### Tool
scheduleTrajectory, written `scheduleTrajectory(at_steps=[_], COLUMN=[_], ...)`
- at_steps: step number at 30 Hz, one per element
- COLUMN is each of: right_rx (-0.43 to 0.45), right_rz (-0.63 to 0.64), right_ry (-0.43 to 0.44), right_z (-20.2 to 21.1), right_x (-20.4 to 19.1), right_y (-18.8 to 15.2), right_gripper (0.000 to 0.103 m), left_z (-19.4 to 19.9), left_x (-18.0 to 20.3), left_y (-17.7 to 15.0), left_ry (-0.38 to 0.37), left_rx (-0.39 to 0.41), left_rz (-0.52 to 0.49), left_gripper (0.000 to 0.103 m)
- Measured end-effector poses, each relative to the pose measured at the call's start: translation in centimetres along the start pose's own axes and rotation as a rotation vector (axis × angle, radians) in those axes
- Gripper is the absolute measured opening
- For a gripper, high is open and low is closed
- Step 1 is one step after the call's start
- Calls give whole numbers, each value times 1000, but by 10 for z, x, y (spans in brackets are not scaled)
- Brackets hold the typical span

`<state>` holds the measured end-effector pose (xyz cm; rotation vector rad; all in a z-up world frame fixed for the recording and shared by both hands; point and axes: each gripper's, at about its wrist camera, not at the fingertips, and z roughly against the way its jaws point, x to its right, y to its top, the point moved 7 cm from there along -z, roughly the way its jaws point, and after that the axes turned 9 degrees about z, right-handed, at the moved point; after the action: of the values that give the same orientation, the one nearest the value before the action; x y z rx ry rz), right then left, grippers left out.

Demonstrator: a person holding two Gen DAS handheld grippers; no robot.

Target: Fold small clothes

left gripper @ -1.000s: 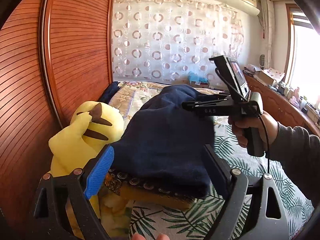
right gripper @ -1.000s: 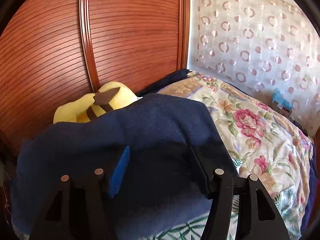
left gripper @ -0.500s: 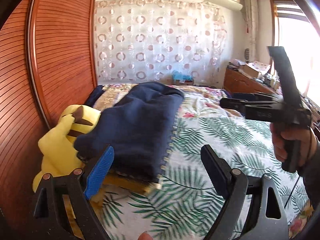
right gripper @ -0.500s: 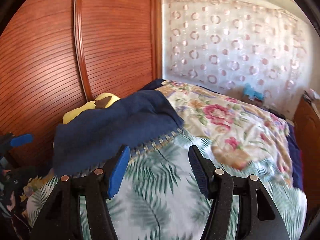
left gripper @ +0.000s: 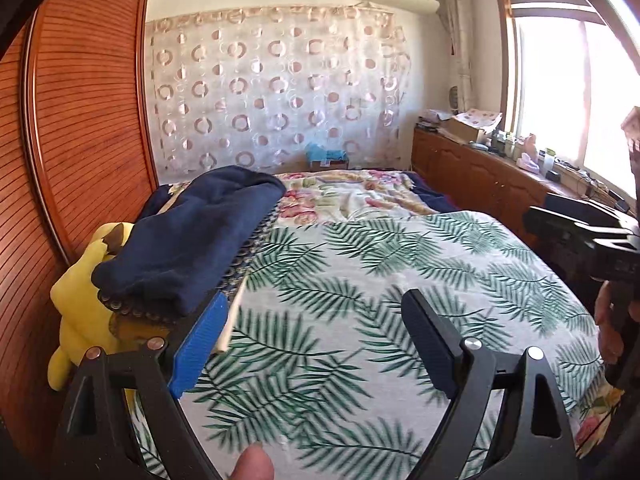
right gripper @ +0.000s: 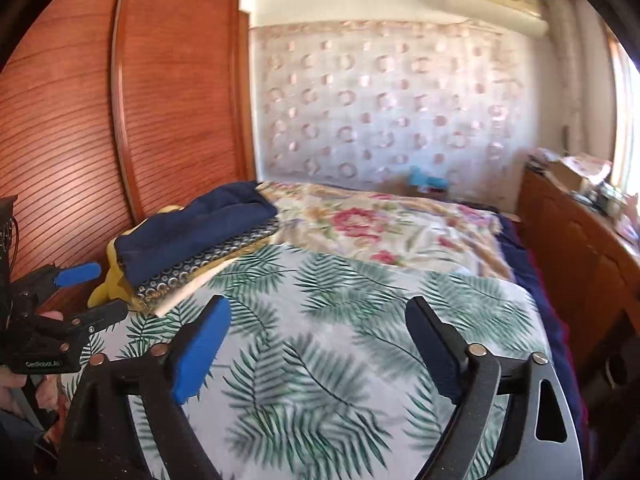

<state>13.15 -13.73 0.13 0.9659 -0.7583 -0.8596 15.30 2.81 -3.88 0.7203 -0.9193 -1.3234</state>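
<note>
A folded navy garment (left gripper: pixel 188 236) (right gripper: pixel 192 236) tops a small stack of patterned cloths at the left side of the bed, beside a yellow plush toy (left gripper: pixel 80 300). My left gripper (left gripper: pixel 316 340) is open over the leaf-print sheet (left gripper: pixel 380 272), with nothing between its fingers and its blue pad just right of the stack. My right gripper (right gripper: pixel 316 344) hangs over the same sheet, its jaws opening and empty, well clear of the stack. Each gripper shows at the edge of the other's view: the right gripper (left gripper: pixel 544 210) and the left gripper (right gripper: pixel 92 294).
Slatted wooden wardrobe doors (left gripper: pixel 80 128) stand close behind the stack on the left. A floral quilt (right gripper: pixel 380 224) covers the far end of the bed. A long wooden cabinet (left gripper: pixel 480 176) with clutter runs along the right under the window. A thumb tip (left gripper: pixel 252 462) shows at the bottom.
Both grippers have pulled back and to the right from the navy garment, which now lies on the stack farther off. The right gripper's jaws have widened and left the cloth.
</note>
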Motion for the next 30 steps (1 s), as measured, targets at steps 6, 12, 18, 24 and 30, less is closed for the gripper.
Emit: scheduleTrajectory(at_steps=[6, 12, 18, 24, 30], right_rx=[43, 75, 96, 91, 83], right_rz=[-61, -115, -122, -119, -114], right_ry=[-91, -134, -160, -163, -170], right_z=[71, 125, 148, 142, 128], right_x=[2, 6, -2, -4, 5], right_y=[-12, -21, -21, -22, -21], right_gripper=[94, 94, 94, 94, 94], left_z=[21, 40, 49, 51, 54], left_x=[19, 26, 26, 26, 26], left_y=[5, 12, 15, 16, 17], left_ry=[-13, -11, -2, 0, 2], left_rx=[24, 55, 71, 74, 81], left_rz=[5, 8, 14, 16, 21], left_gripper=[89, 89, 89, 89, 89])
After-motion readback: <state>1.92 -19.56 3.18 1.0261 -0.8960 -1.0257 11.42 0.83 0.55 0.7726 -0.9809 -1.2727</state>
